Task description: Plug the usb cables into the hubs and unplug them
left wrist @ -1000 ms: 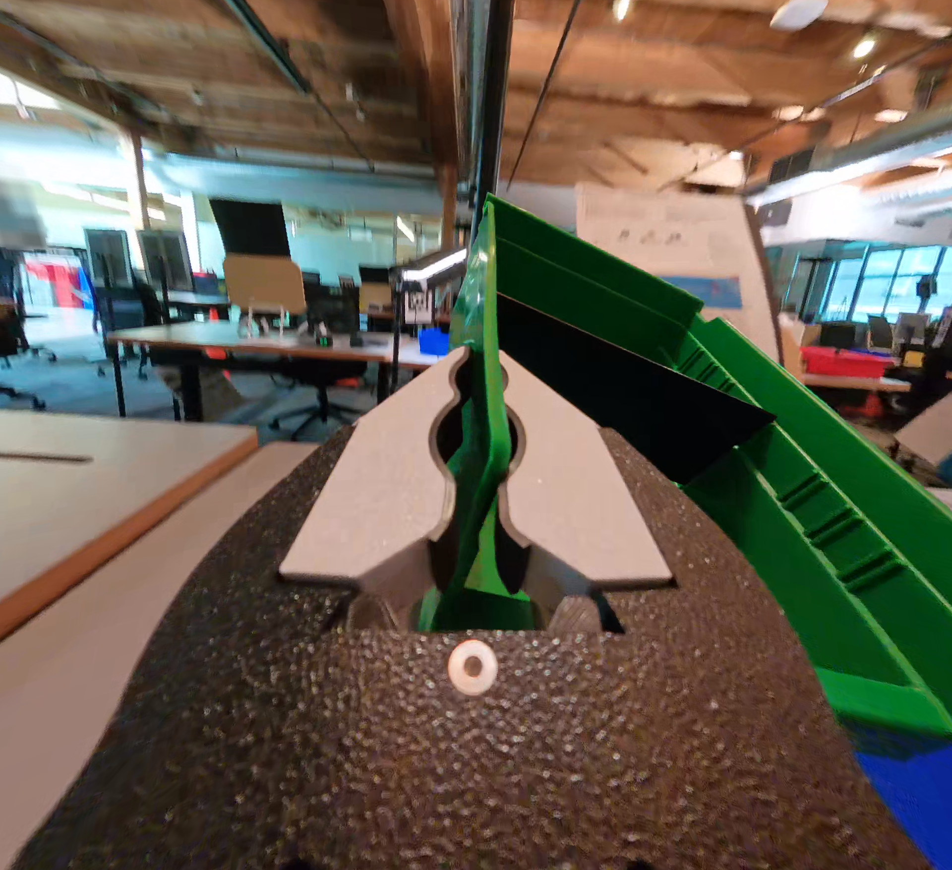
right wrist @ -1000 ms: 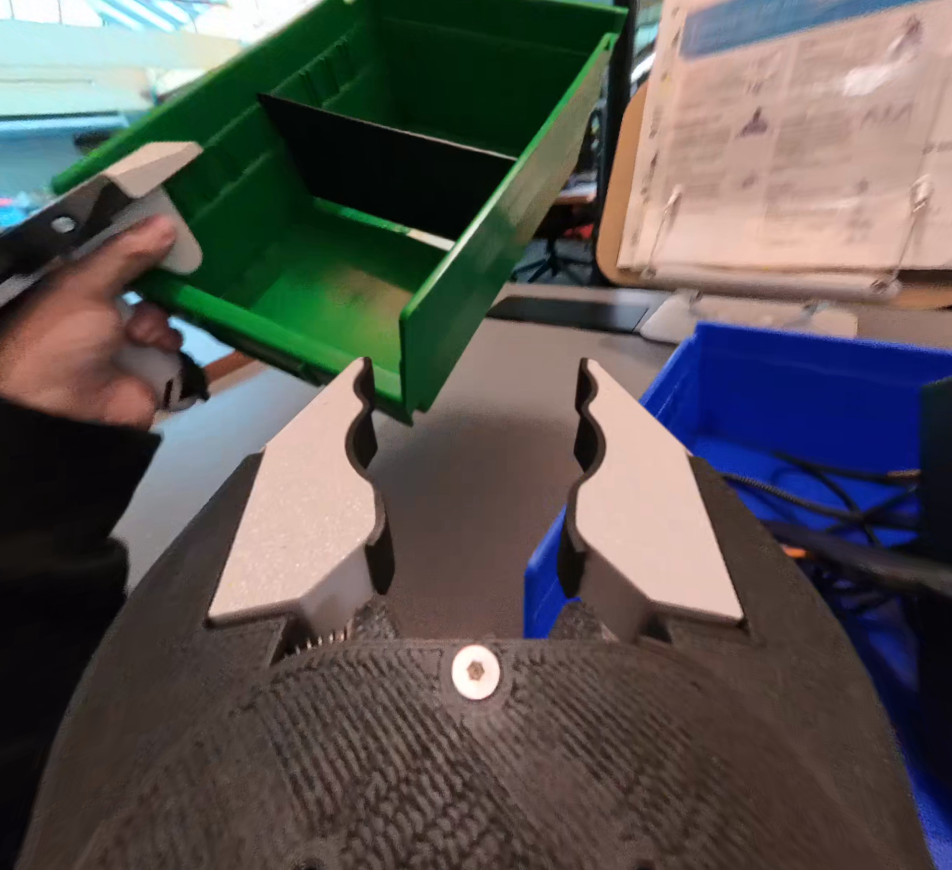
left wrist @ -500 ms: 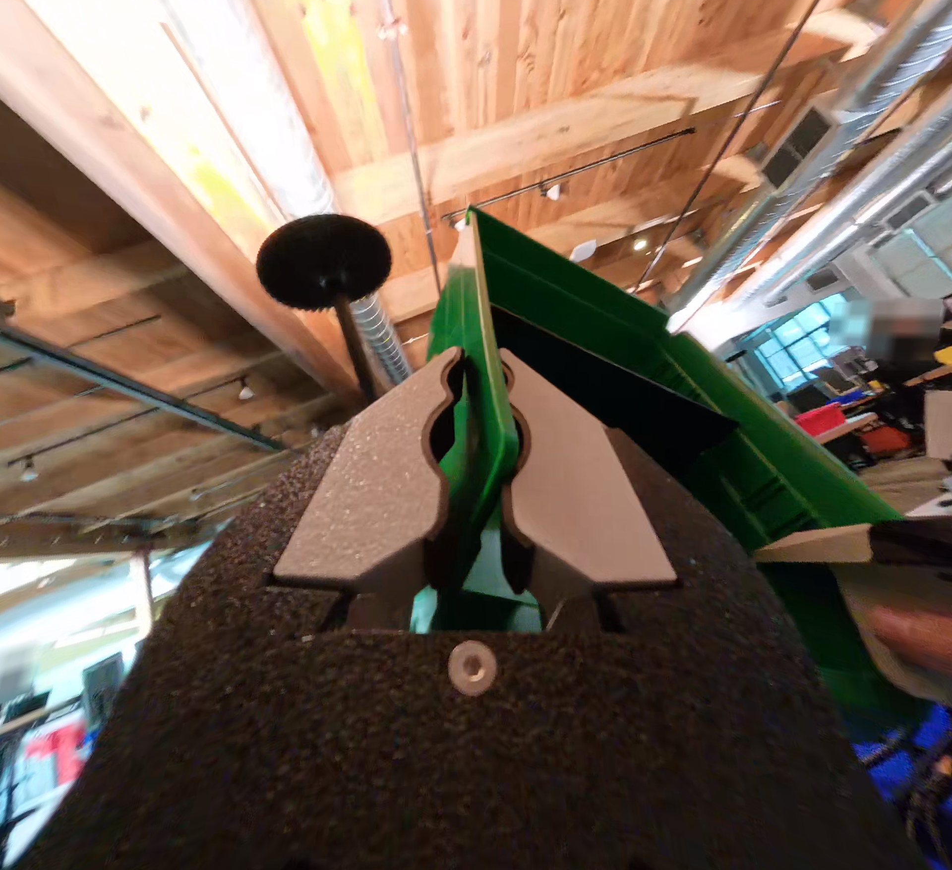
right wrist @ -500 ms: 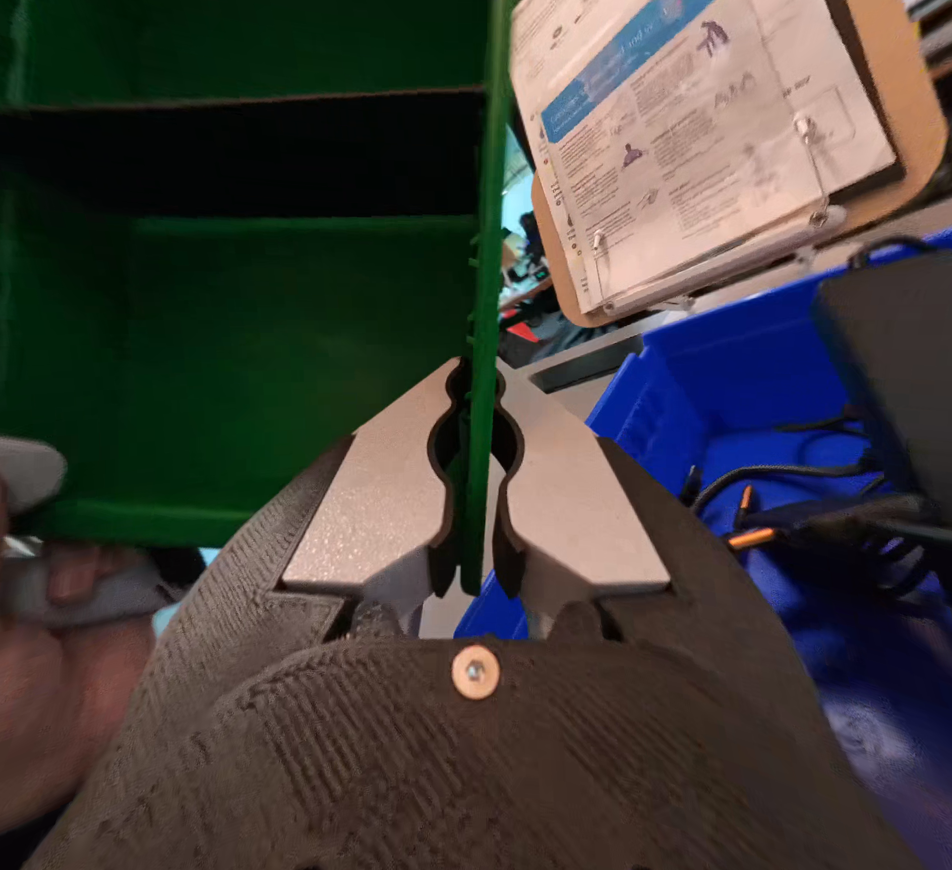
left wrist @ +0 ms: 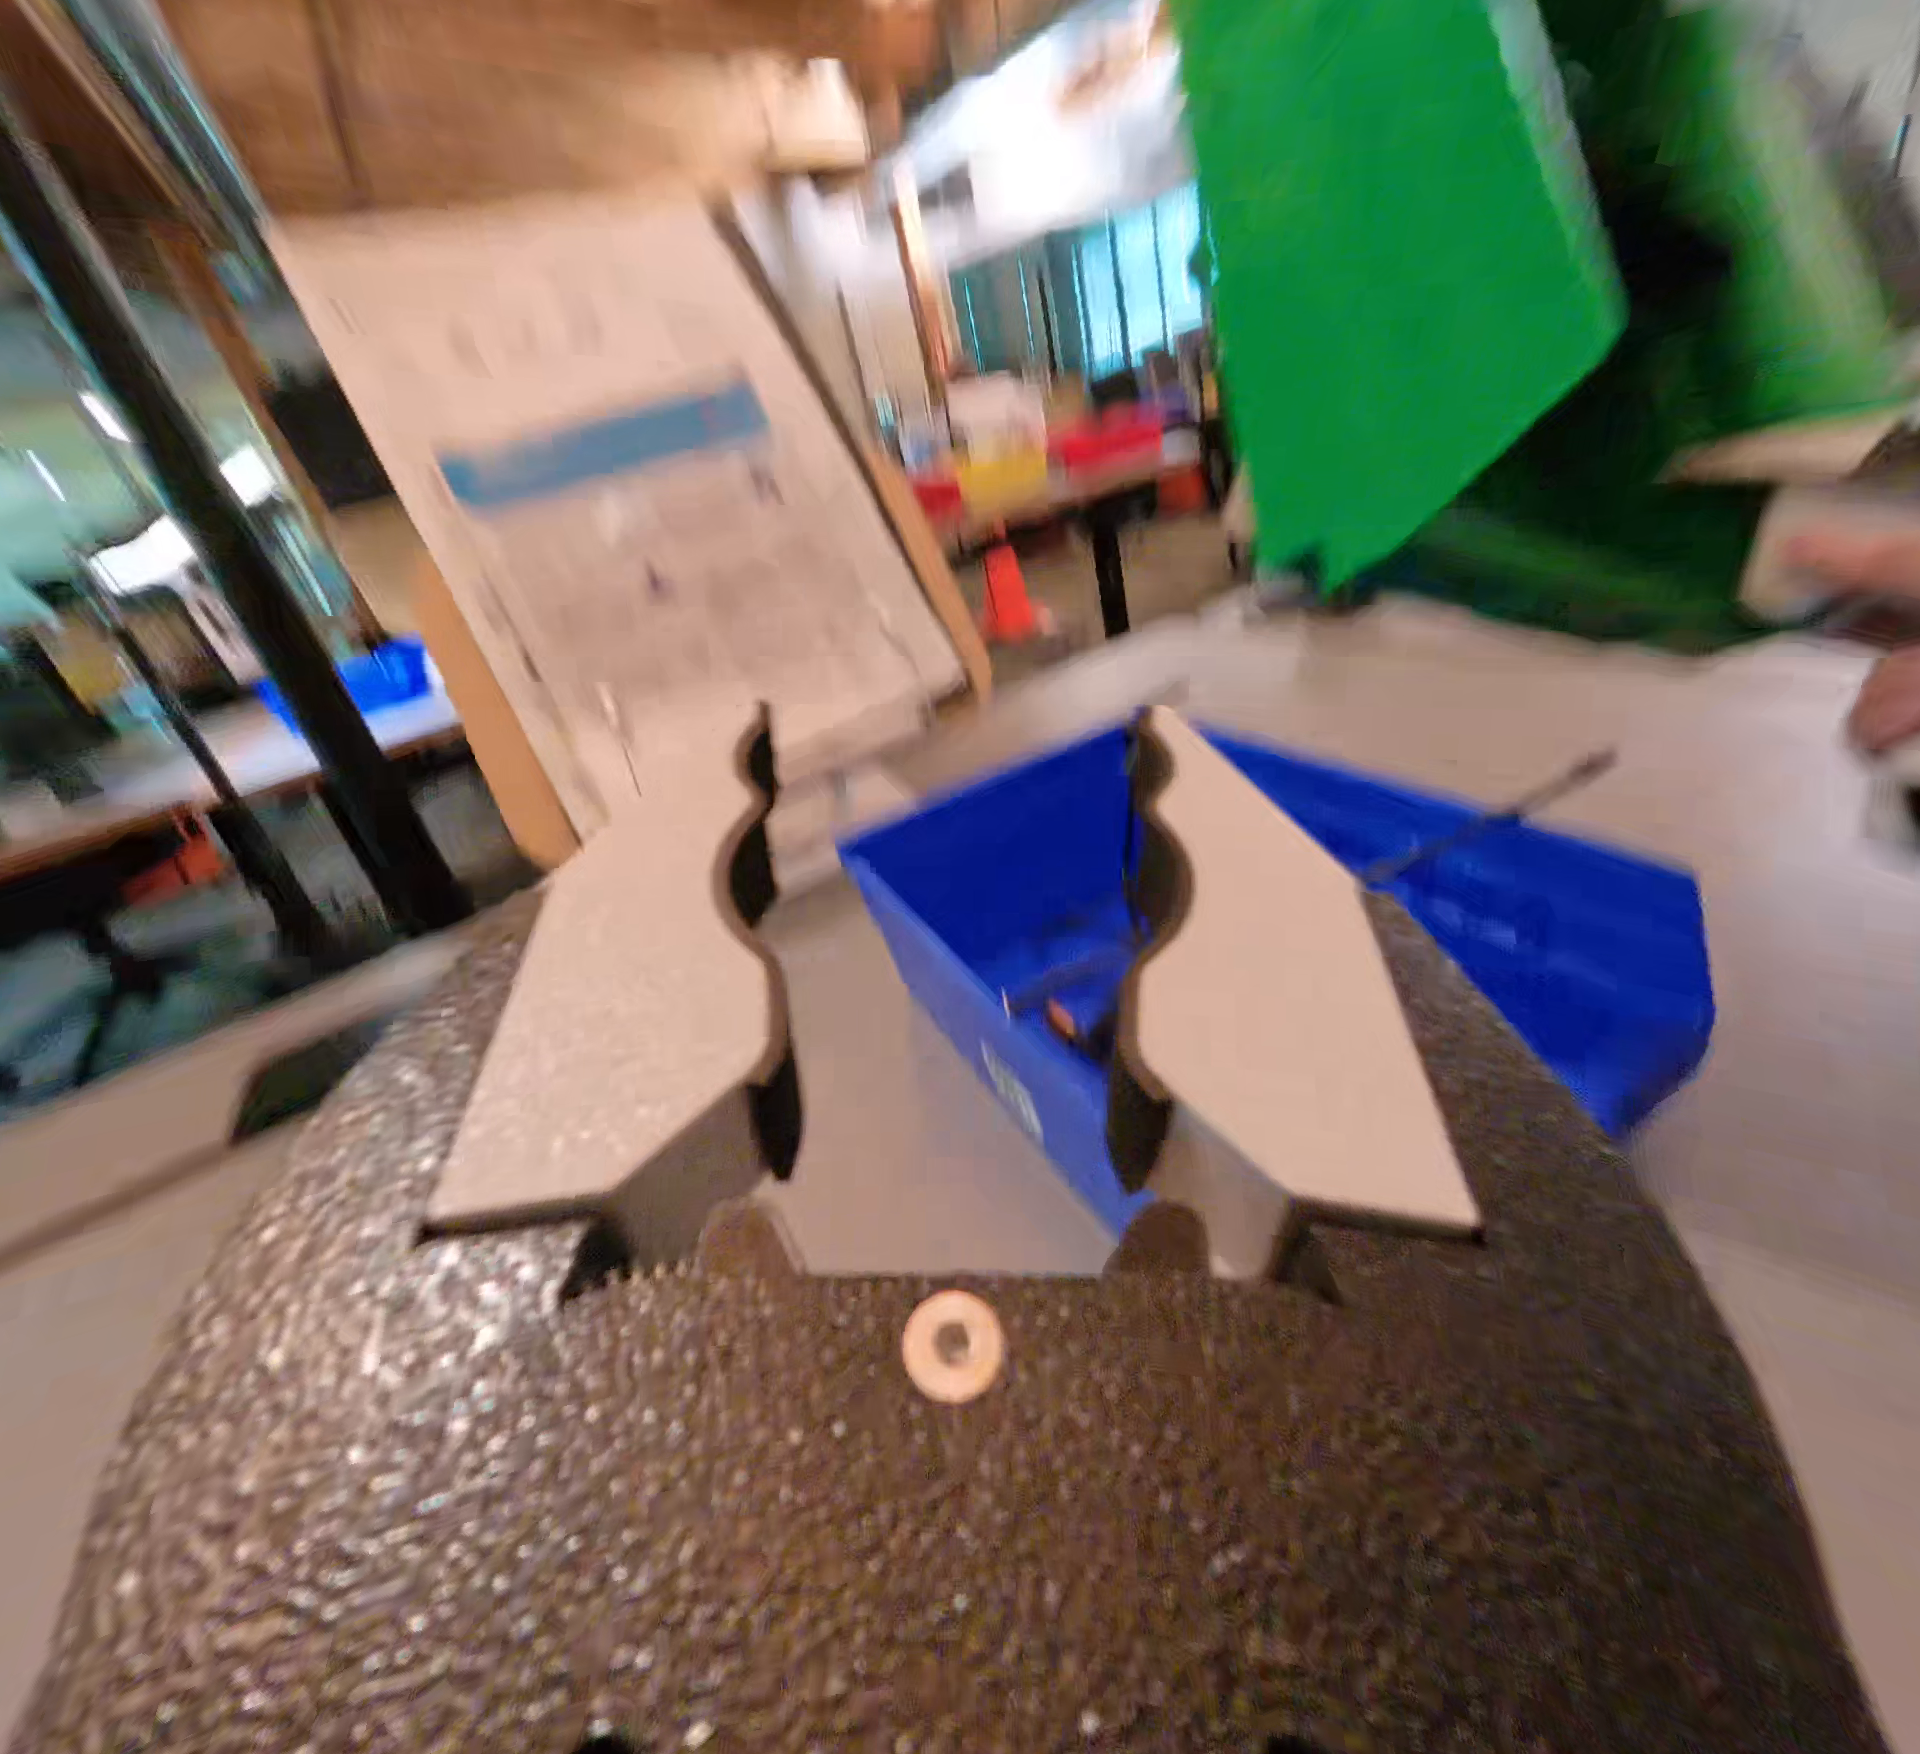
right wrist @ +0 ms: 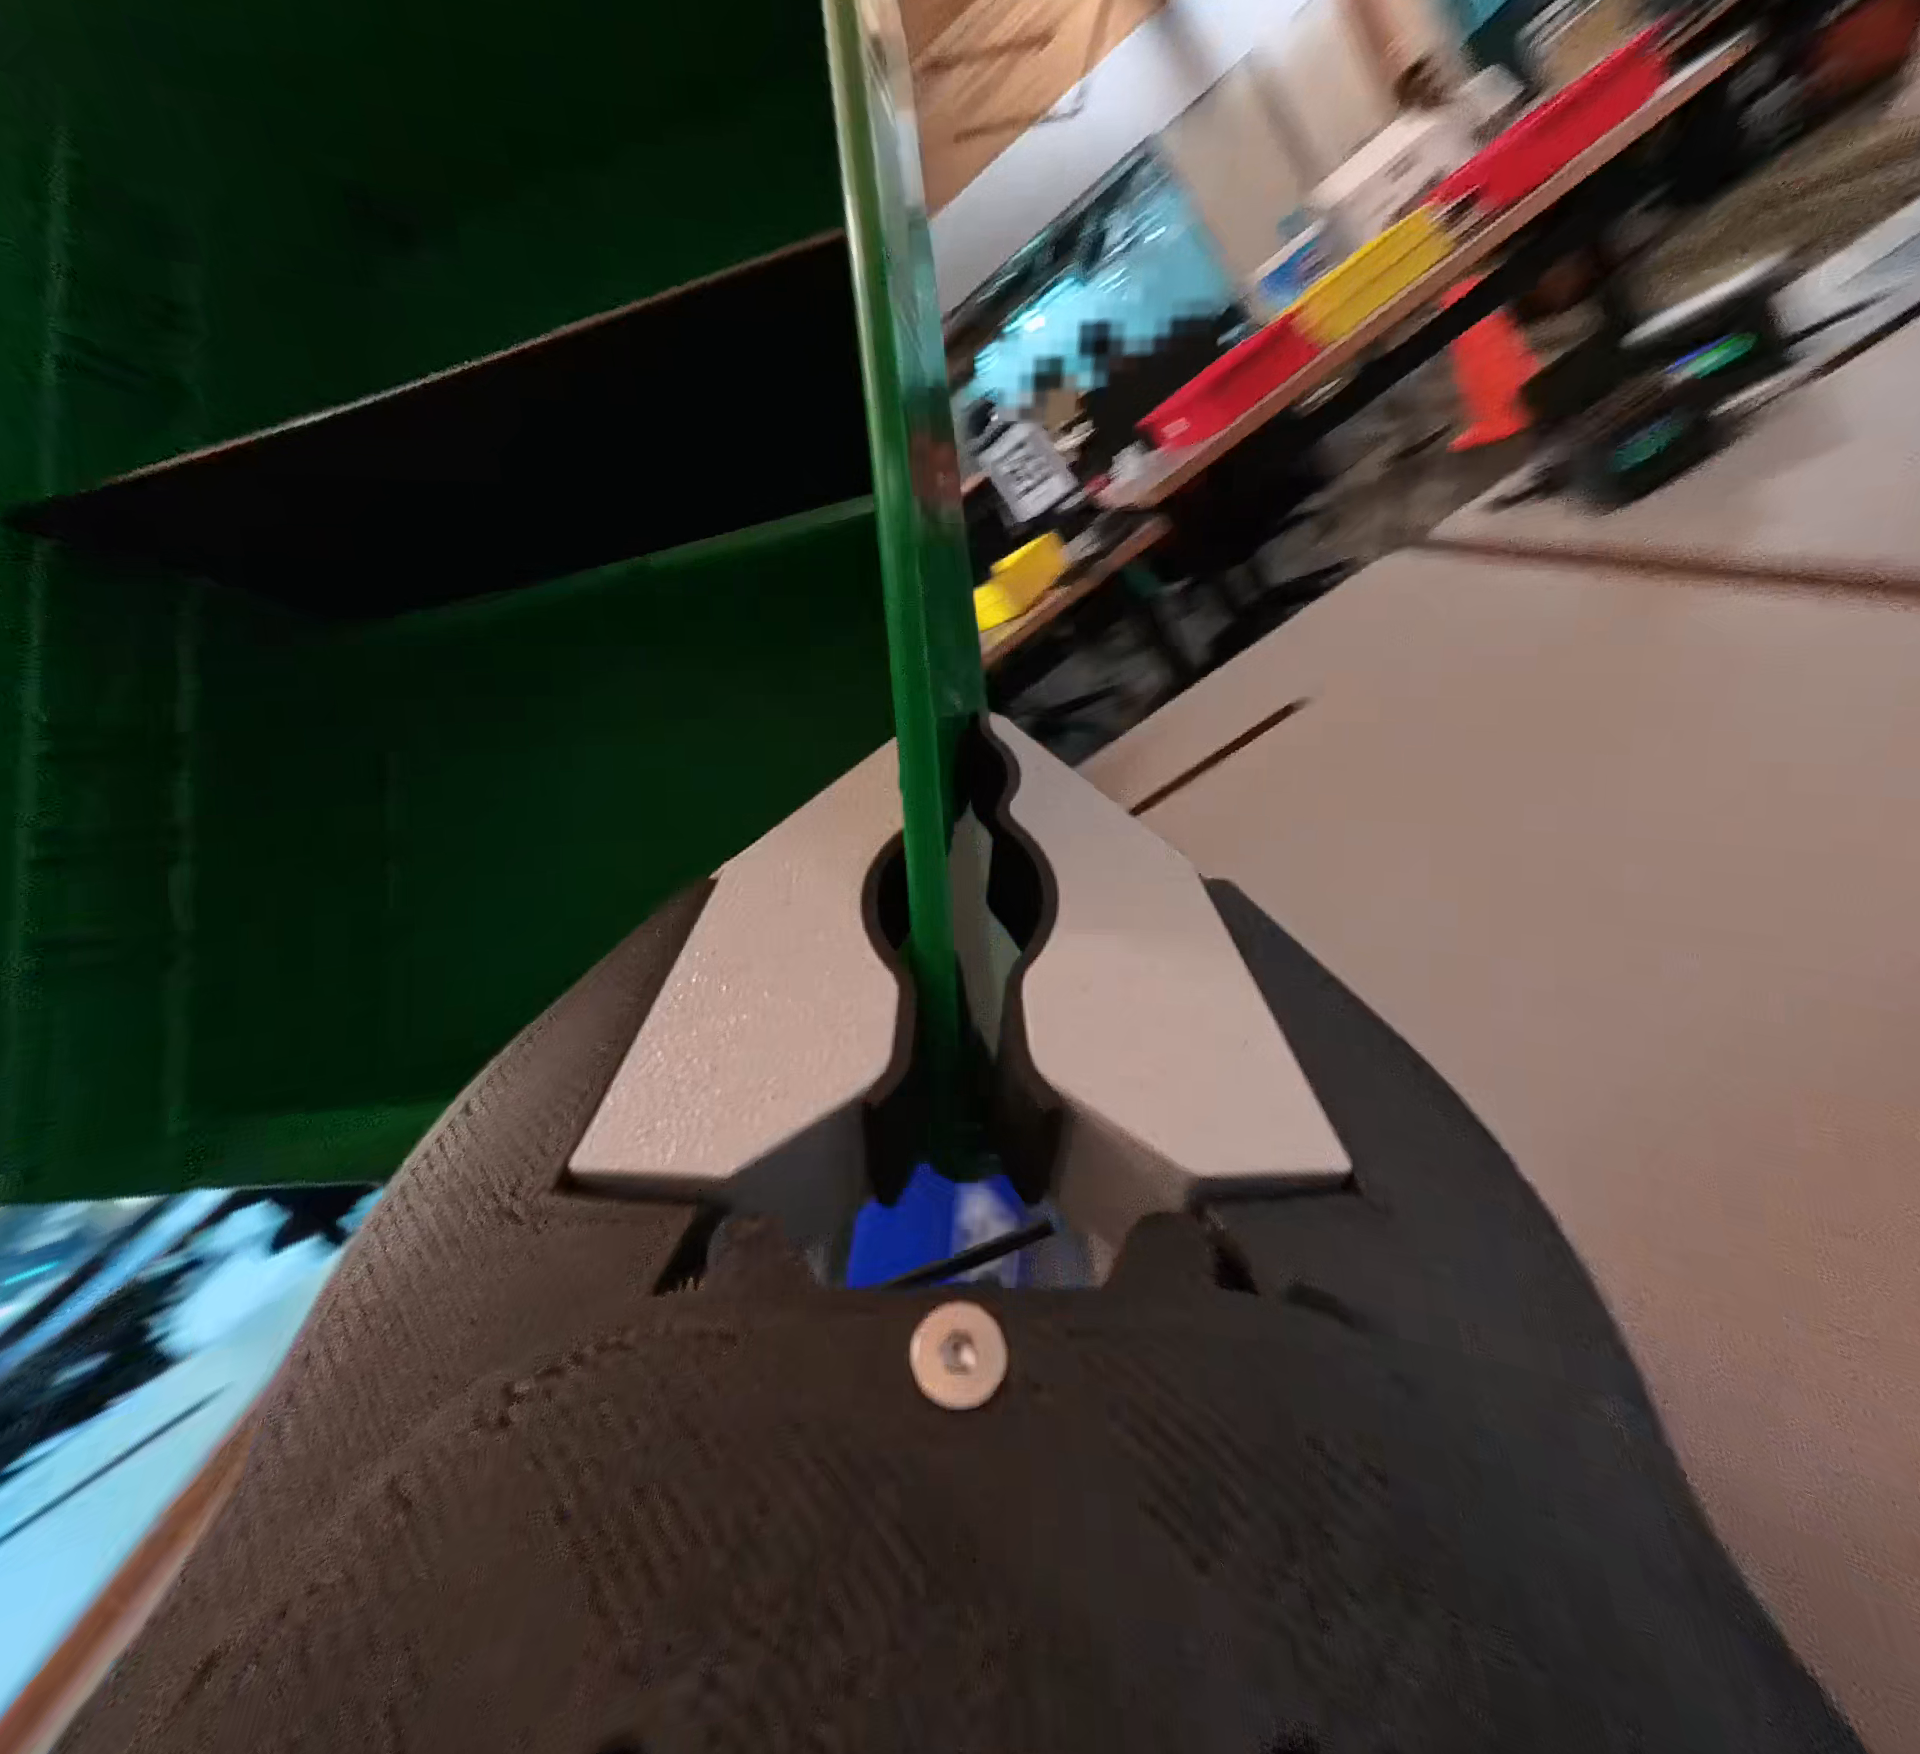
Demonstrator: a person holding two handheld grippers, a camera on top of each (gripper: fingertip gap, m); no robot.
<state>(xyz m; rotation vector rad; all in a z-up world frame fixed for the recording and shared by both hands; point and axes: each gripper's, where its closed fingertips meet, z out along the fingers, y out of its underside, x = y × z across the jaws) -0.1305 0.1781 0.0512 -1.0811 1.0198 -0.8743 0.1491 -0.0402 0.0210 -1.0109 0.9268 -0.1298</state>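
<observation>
My right gripper (right wrist: 951, 790) is shut on the side wall of a green plastic bin (right wrist: 416, 769) with a black divider (right wrist: 468, 478), held up in the air. The same green bin (left wrist: 1392, 229) shows at the upper right of the left wrist view, blurred. My left gripper (left wrist: 951, 748) is open and empty above the table. Beyond it a blue bin (left wrist: 1455, 883) sits on the table with dark cables (left wrist: 1081, 987) inside. No hub shows clearly.
A board with a printed sheet (left wrist: 644, 499) leans behind the blue bin, beside a black pole (left wrist: 208, 499). A hand (left wrist: 1881, 707) shows at the right edge. Pale tabletop (right wrist: 1507, 873) spreads to the right. Benches with red and yellow bins (right wrist: 1371, 270) stand farther off.
My left gripper let go of the green bin's wall, opened and swung down toward the blue bin. My right gripper stays shut on the green bin and has tilted it.
</observation>
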